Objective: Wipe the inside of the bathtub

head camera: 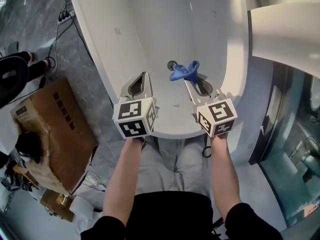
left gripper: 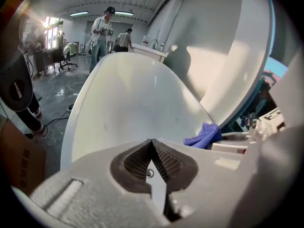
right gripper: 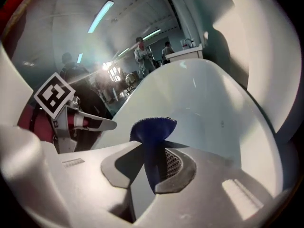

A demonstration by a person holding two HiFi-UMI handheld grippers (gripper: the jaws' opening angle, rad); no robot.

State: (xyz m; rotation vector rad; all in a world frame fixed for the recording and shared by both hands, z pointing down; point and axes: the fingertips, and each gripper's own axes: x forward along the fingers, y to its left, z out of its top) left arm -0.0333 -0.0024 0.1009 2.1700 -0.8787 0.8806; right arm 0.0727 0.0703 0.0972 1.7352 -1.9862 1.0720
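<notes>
Blue cloth between jaws of right claw

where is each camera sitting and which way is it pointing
Head view: on the person's head, looking steeply down into the bathtub; shows both forearms, the left gripper and the right gripper.
Left gripper view: rides the left gripper, looking along its shut jaws down the bathtub; the right gripper shows at right.
Right gripper view: rides the right gripper, looking along jaws clamped on the blue cloth; the left gripper shows at left.
Shared: all three show bathtub and blue cloth.
</notes>
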